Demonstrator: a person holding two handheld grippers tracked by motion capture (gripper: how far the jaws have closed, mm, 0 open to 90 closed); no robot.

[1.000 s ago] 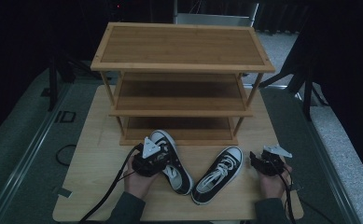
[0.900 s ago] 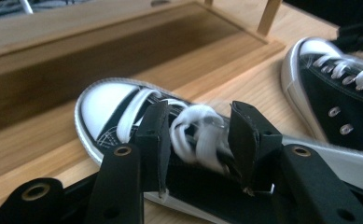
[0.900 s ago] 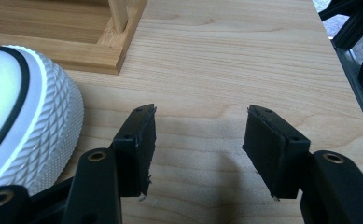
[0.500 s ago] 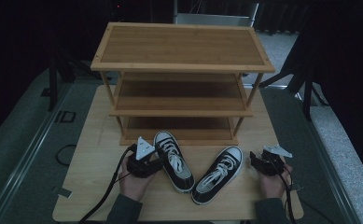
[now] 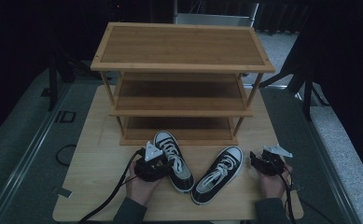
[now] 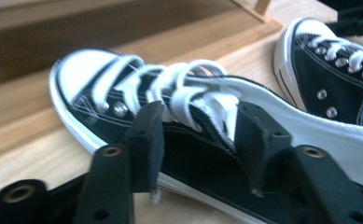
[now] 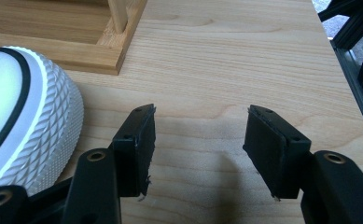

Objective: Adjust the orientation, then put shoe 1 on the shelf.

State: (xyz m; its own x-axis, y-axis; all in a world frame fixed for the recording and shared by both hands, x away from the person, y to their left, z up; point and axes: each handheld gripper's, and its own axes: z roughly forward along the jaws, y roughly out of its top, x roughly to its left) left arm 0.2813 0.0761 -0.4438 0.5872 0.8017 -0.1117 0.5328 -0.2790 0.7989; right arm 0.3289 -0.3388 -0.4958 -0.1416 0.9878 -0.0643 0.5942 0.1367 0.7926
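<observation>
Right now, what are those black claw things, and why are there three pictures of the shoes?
Those are tongs: a person holds one in each hand. One camera looks down from above on the wooden table. Two more ride on the tongs themselves, so you see what each one faces.

On the table stands a three-shelf wooden rack, and in front of it lie two black-and-white sneakers. The left tongs sit open around the laced top of the left sneaker, not squeezed shut. The right tongs are open over bare wood, holding nothing, beside the white toe of the right sneaker.
</observation>
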